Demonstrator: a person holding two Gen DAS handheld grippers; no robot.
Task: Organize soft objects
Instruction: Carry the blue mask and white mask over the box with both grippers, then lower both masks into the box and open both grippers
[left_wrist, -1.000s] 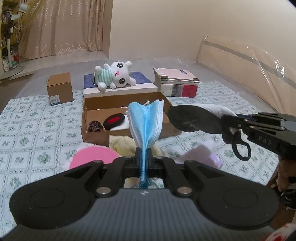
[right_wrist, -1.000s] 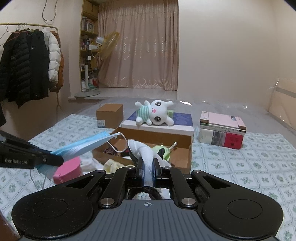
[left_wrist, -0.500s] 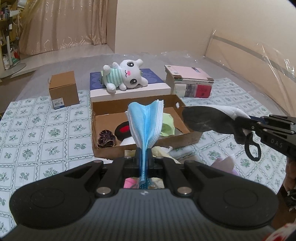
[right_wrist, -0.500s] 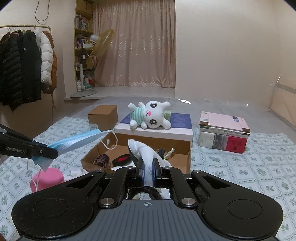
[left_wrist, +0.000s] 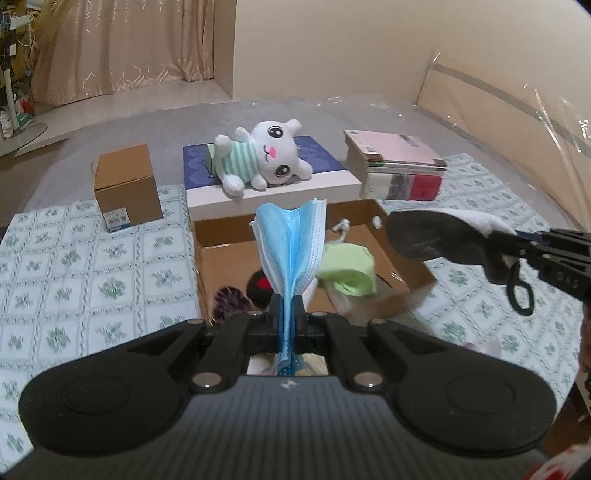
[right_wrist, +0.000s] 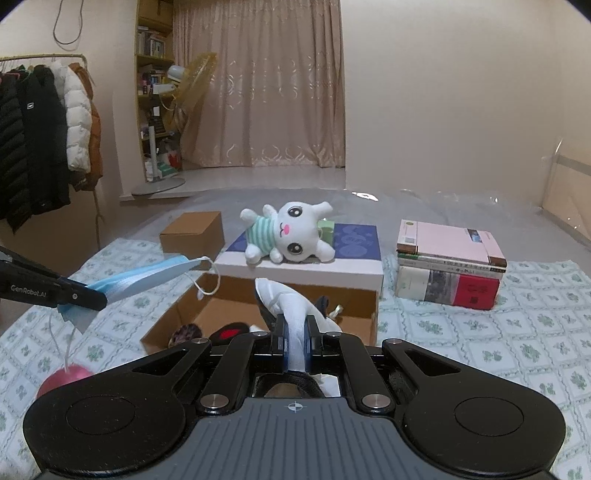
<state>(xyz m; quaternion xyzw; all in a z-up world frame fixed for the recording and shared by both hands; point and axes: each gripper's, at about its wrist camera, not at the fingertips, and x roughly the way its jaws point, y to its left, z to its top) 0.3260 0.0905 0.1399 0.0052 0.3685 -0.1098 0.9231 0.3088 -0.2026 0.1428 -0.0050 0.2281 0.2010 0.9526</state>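
soft objects half sorted: cardboard box (left_wrist: 402, 240) ahead of both jaws holds several, left gripper (left_wrist: 287, 314) clamps blue mask (left_wrist: 291, 243), right gripper (right_wrist: 295, 341) clamps white-and-black slipper-like thing (right_wrist: 291, 306), neither dropped in yet.

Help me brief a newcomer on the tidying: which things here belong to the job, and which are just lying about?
Job: blue face mask in left gripper; white-and-black soft item in right gripper; open cardboard box; green cloth.
Lying about: plush bunny; book stack; small closed carton.
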